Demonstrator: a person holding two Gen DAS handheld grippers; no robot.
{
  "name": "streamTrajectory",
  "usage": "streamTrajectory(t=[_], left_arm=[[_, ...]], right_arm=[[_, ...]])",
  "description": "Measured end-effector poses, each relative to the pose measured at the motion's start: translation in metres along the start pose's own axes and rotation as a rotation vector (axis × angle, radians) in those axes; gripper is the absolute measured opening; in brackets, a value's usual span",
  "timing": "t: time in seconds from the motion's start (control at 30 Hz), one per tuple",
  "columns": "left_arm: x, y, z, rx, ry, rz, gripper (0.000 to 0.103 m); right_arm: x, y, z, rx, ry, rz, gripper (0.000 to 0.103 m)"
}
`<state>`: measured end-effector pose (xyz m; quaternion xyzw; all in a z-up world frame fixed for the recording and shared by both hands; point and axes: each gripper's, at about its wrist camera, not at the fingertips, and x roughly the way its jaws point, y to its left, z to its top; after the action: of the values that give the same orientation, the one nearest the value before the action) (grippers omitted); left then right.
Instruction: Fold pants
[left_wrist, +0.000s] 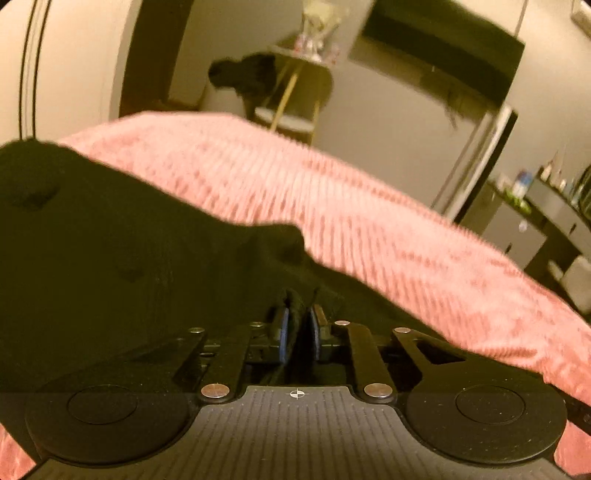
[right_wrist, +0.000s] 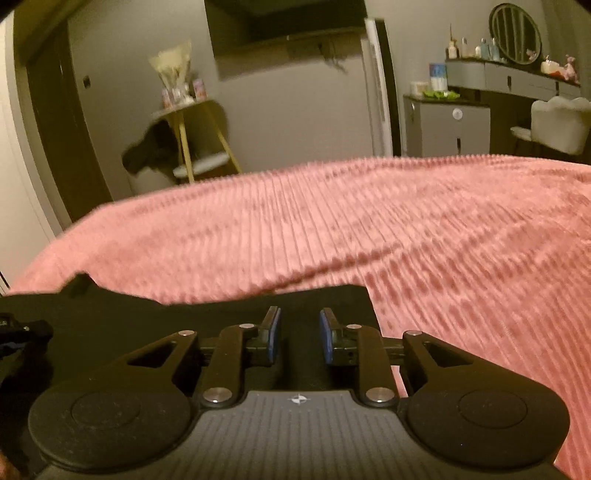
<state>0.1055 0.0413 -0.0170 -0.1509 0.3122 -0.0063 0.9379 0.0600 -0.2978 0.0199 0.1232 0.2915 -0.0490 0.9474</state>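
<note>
A: Where the left gripper (left_wrist: 297, 321) ends, what is logged first?

B: Item one: its blue-padded fingers (left_wrist: 283, 332), drawn together and clamped on a raised fold of the black pants (left_wrist: 110, 258). The cloth bunches up between the pads.

A: And the right gripper (right_wrist: 298, 332)?

B: Item two: fingers (right_wrist: 274, 334) standing apart with a clear gap. The pants (right_wrist: 184, 317) lie flat beneath and just ahead of them; the pads do not press on the cloth.

A: Location of the garment?

B: On the bed, atop a pink ribbed blanket (right_wrist: 406, 240). Left wrist view: dark fabric fills the left and lower middle, humped and creased. Right wrist view: a flat straight-edged portion with one squared corner to the right of the fingers.

A: What does one view hold that the other lacks?

B: Right view only: a grey dressing table (right_wrist: 517, 77) with an oval mirror (right_wrist: 515, 33), bottles, a white chair (right_wrist: 557, 122), and part of a second black device at the far left edge. Left view only: the pinched fold itself; the dressing table there is a blurred sliver. Both views: a wooden side table (right_wrist: 192, 114) by the wall and a dark bundle (left_wrist: 251, 77) beside it.

A: Pose?

B: Both grippers tilt downward toward the bed, low over the blanket. The left view's horizon slopes down to the right; the right view sits nearly level.
</note>
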Motion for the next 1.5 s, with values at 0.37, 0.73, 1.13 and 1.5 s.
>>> streamTrajectory(t=[0.37, 0.73, 1.13, 1.5], left_arm=[[-0.044, 0.070, 0.031, -0.358, -0.094, -0.017, 0.089], [-0.098, 0.254, 0.020, -0.725, -0.157, 0.168, 0.076], [-0.051, 0.314, 0.012, -0.832, -0.103, 0.055, 0.077], [-0.113, 0.194, 0.075, -0.164, -0.236, 0.123, 0.029]], right_arm=[[0.001, 0.013, -0.008, -0.044, 0.080, 0.001, 0.043], [0.015, 0.002, -0.008, 0.042, 0.128, 0.045, 0.047], [0.017, 0.005, -0.008, 0.043, 0.130, 0.024, 0.048], [0.006, -0.002, -0.004, 0.092, 0.089, 0.036, 0.048]])
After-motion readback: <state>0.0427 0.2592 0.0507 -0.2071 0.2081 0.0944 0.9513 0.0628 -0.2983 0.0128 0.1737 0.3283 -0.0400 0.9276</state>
